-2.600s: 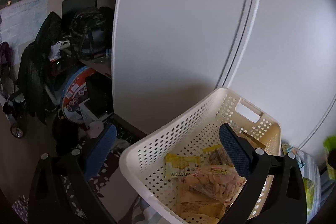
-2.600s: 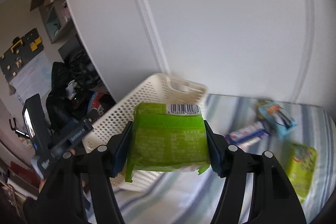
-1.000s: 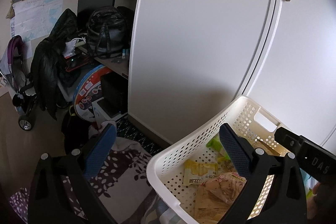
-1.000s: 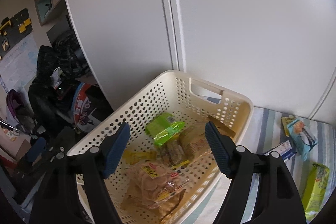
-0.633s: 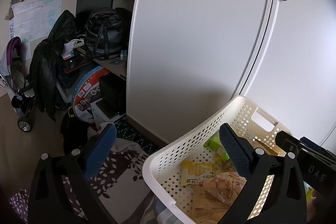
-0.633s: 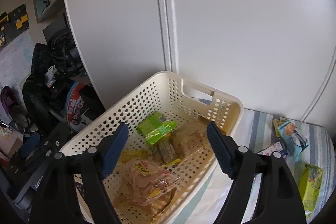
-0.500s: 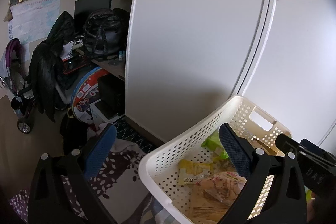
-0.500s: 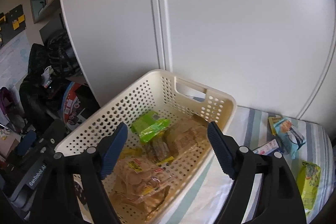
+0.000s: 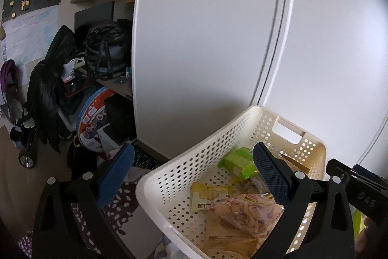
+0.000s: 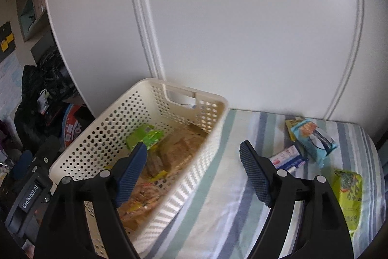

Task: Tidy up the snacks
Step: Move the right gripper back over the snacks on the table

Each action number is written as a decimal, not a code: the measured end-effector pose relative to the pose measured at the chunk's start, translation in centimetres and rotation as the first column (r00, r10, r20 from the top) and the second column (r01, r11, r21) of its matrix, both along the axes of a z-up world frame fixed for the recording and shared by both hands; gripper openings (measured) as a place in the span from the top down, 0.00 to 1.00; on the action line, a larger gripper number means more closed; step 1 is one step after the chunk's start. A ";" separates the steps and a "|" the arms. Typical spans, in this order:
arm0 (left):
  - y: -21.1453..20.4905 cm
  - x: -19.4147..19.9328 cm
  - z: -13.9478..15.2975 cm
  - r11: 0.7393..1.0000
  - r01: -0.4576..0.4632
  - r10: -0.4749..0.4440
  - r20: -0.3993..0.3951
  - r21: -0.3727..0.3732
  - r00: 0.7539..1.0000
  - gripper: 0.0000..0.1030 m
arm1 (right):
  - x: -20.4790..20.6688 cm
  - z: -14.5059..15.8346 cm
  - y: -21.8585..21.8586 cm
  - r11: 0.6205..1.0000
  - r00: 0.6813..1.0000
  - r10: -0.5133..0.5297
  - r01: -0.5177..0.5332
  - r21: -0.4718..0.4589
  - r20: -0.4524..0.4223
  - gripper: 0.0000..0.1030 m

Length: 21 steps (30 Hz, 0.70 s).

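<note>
- Snacks outstanding: three packets lie loose on the striped cloth, well apart from the basket: a blue packet nearest the cupboard doors, a small white-and-blue box touching its near edge, and a green bag nearest the camera.
- Handling, as judged: all three look light. The blue packet and green bag are soft, crinkly film, likely slippery, with contents that may crush; a pinch across the flat body or on a sealed end seems safest. The box looks stiffer and should take a grip across its narrow sides.
- Snacks already stowed: a green packet, a yellow packet and a clear bag of crisps lie inside the basket, over further brown packets.
- Right gripper: fingers spread wide, holding nothing, hanging over the cloth at the basket's right wall.
- Left gripper: fingers spread wide, empty, poised at the basket's left rim, one finger over the contents, the other outside.
- Obstructions: none between the right gripper and the loose packets. The box and blue packet touch, so lifting one may drag the other.
- Surroundings: white cupboard doors directly behind; bags and clutter off to the left, clear of the work.
</note>
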<state>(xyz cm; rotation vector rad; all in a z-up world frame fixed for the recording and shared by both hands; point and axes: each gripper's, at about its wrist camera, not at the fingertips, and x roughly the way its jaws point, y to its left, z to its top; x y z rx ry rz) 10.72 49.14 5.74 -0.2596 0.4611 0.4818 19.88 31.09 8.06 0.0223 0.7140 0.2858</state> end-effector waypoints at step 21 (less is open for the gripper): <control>-7.6 0.6 0.9 0.975 0.195 -0.195 -0.012 0.102 0.981 0.03 | -2.0 -3.6 -10.8 0.979 0.976 -0.203 0.204 0.008 -0.075 0.11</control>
